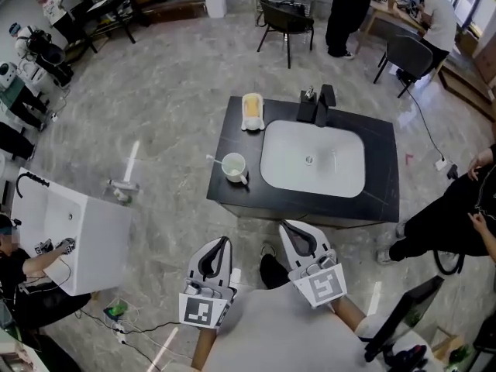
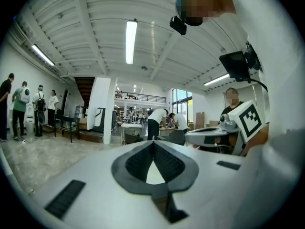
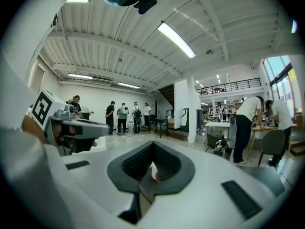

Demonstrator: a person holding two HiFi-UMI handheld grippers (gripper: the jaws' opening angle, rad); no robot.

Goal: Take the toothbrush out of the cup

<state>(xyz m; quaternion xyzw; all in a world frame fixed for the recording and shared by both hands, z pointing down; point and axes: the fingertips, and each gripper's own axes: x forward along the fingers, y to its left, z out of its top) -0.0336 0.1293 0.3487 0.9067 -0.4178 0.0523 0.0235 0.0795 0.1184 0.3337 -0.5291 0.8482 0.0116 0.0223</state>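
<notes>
L gripper (image 1: 224, 242) & R gripper (image 1: 287, 227) both sit low, close to my body, well apart from the dark counter (image 1: 232, 122). L jaws meet at the tips w/ nothing btwn them. R jaws likewise closed & empty. Cup (image 1: 233, 166) stands on the counter just left of the white basin (image 1: 341, 178). Toothbrush (image 1: 214, 160) is in the cup, leaning out leftward.

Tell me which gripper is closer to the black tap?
Right. The right gripper hangs short of the counter, nearly in line with the black tap; the left gripper is farther left.
</notes>
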